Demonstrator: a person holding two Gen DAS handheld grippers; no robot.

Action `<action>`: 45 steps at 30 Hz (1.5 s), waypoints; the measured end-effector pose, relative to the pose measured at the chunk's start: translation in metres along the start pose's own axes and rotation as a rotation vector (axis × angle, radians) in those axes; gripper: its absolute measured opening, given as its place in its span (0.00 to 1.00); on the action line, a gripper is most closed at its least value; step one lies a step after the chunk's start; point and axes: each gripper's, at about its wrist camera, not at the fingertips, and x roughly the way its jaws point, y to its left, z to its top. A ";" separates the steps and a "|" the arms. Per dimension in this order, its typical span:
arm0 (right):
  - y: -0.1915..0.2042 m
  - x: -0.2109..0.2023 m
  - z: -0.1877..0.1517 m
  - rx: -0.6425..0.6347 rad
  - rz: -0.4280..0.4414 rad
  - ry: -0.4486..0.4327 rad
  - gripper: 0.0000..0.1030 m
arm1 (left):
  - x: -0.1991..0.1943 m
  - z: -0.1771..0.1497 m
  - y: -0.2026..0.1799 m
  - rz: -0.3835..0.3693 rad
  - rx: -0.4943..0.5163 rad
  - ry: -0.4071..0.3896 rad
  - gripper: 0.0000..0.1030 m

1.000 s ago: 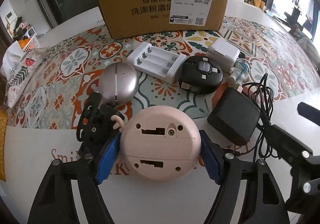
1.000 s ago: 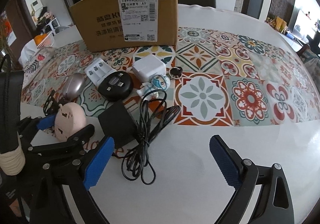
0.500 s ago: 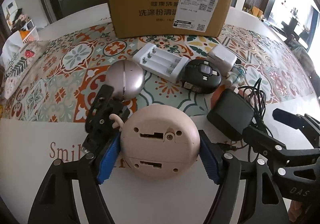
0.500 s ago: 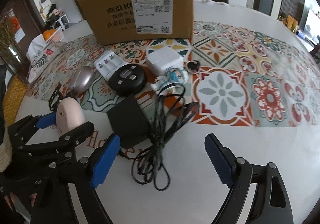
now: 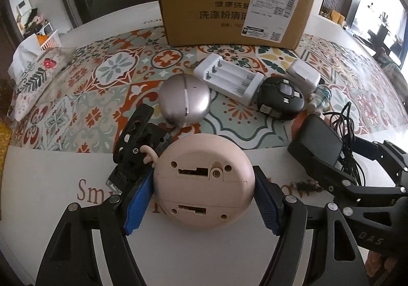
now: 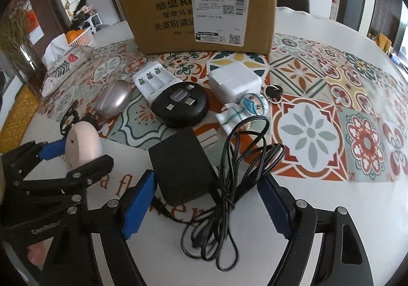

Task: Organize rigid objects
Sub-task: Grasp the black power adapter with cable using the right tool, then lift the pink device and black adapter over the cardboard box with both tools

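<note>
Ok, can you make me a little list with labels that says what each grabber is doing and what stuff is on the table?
left gripper: shut on the pink round gadget, its underside facing the camera
right gripper: open, fingers either side of the black power adapter and its tangled cable
surface: white table with a patterned tile mat
back of mat: cardboard box
middle row: silver egg-shaped case, white battery charger, black round cable box, white cube charger, little masked figurine
</note>
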 end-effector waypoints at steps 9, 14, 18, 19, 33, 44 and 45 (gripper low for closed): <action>0.011 0.001 -0.003 -0.052 -0.010 -0.016 0.64 | 0.000 0.000 -0.001 0.001 0.008 0.001 0.71; 0.009 -0.003 -0.004 -0.030 0.002 -0.017 0.57 | -0.003 -0.002 -0.003 -0.023 -0.002 0.016 0.71; 0.008 -0.010 -0.007 -0.026 0.007 -0.020 0.55 | -0.010 -0.003 -0.008 -0.027 0.010 0.004 0.71; 0.007 -0.012 -0.008 -0.020 0.010 -0.020 0.55 | -0.012 -0.003 -0.009 -0.027 0.014 0.001 0.71; 0.012 -0.055 0.002 -0.039 -0.022 -0.116 0.55 | -0.050 0.010 -0.016 -0.024 0.037 -0.076 0.71; 0.013 -0.096 0.037 -0.036 -0.033 -0.212 0.55 | -0.094 0.045 -0.012 -0.006 0.028 -0.181 0.72; 0.012 -0.099 0.041 -0.035 -0.033 -0.218 0.55 | -0.098 0.048 -0.012 -0.002 0.030 -0.193 0.72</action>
